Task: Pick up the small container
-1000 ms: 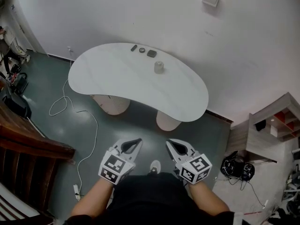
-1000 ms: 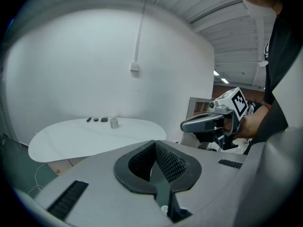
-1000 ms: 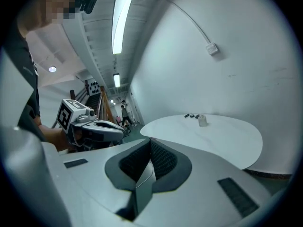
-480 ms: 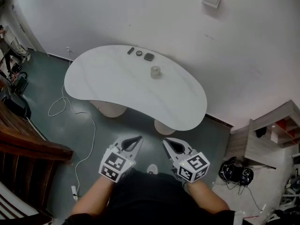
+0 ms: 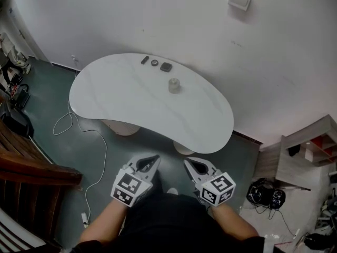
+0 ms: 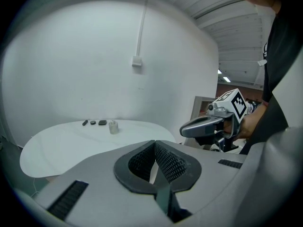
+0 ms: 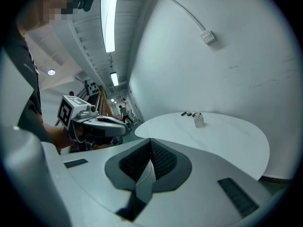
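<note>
A small pale container (image 5: pixel 174 85) stands upright on the white kidney-shaped table (image 5: pixel 121 99), toward its far side; it also shows as the container (image 6: pixel 113 126) in the left gripper view and the container (image 7: pixel 199 120) in the right gripper view. My left gripper (image 5: pixel 152 162) and right gripper (image 5: pixel 189 165) are held close to my body, well short of the table's near edge. Both are shut with nothing between their jaws. The left gripper (image 6: pixel 155 148) and right gripper (image 7: pixel 150 148) point toward the table.
Three small dark objects (image 5: pixel 155 63) lie in a row at the table's far edge. A white cable (image 5: pixel 89 130) trails on the dark floor at left. Wooden furniture (image 5: pixel 31 167) stands at left, a shelf unit (image 5: pixel 308 146) and dark gear (image 5: pixel 266 194) at right.
The head view has shifted slightly: the table and container sit a little further left and up in the frame. Both grippers stay shut in about the same place.
</note>
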`<state>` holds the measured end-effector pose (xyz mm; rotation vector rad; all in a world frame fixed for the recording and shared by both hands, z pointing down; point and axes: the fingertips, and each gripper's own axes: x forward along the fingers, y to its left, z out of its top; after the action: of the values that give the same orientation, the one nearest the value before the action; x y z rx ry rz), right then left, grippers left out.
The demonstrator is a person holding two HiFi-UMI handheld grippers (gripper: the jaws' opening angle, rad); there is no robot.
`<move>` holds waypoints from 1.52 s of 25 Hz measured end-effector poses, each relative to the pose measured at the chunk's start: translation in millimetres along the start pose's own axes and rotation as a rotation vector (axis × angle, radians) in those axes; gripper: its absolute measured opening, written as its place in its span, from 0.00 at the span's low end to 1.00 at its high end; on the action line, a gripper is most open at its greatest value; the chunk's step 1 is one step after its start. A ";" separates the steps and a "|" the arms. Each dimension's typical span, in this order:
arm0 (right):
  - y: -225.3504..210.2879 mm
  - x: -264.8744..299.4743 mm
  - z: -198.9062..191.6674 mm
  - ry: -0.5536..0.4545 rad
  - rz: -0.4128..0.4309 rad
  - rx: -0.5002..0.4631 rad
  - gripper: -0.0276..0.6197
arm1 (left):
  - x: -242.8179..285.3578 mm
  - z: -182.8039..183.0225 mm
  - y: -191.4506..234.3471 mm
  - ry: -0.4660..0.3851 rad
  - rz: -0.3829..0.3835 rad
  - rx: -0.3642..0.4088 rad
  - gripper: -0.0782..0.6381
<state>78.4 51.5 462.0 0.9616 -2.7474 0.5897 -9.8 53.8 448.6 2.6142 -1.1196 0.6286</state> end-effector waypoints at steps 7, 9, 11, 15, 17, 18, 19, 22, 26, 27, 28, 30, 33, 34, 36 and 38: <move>-36.2 36.3 20.3 0.006 -0.051 0.001 0.04 | 36.7 18.2 45.0 -0.018 -0.051 0.009 0.13; -50.0 49.4 28.7 0.006 -0.071 0.003 0.04 | 48.6 29.2 62.4 -0.031 -0.064 0.020 0.13; -62.7 64.0 37.5 0.006 -0.094 0.007 0.04 | 59.4 38.4 81.1 -0.035 -0.077 0.029 0.13; -84.3 95.7 57.2 0.007 -0.140 0.003 0.04 | 75.7 53.0 120.8 -0.028 -0.102 0.057 0.13; -95.6 111.5 67.3 0.004 -0.165 0.006 0.04 | 84.2 59.6 140.5 -0.024 -0.120 0.071 0.13; -100.8 119.0 72.0 0.001 -0.177 0.008 0.04 | 88.5 63.1 150.1 -0.025 -0.130 0.077 0.13; -105.8 126.4 76.6 -0.002 -0.190 0.009 0.04 | 92.8 66.5 159.7 -0.026 -0.140 0.083 0.13; -122.1 148.5 88.7 -0.007 -0.227 0.009 0.04 | 107.6 75.5 189.4 -0.028 -0.162 0.098 0.13; -143.0 172.6 98.3 -0.007 -0.281 0.018 0.04 | 127.7 80.7 220.7 -0.021 -0.193 0.141 0.13; -147.9 177.5 99.5 -0.007 -0.295 0.021 0.04 | 133.1 80.7 227.1 -0.016 -0.203 0.154 0.13; -152.4 181.4 100.7 -0.006 -0.308 0.025 0.04 | 138.4 80.5 232.8 -0.013 -0.213 0.165 0.13; -160.9 185.9 103.7 -0.004 -0.337 0.027 0.04 | 149.2 81.1 243.6 -0.010 -0.232 0.178 0.13; -168.5 188.3 106.7 0.004 -0.367 0.026 0.04 | 164.7 79.1 256.7 0.003 -0.257 0.185 0.13; -169.7 188.6 107.0 0.008 -0.372 0.026 0.04 | 168.8 77.7 259.4 0.010 -0.262 0.183 0.13; -172.0 189.0 107.9 0.010 -0.377 0.030 0.04 | 175.0 76.2 262.2 0.018 -0.269 0.174 0.13; -177.2 190.7 108.3 0.005 -0.376 0.042 0.04 | 182.1 76.3 262.7 0.020 -0.271 0.170 0.13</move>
<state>38.2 -227.4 473.0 1.4358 -2.4612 0.5810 -66.9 -268.6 477.4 2.8263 -0.7140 0.7144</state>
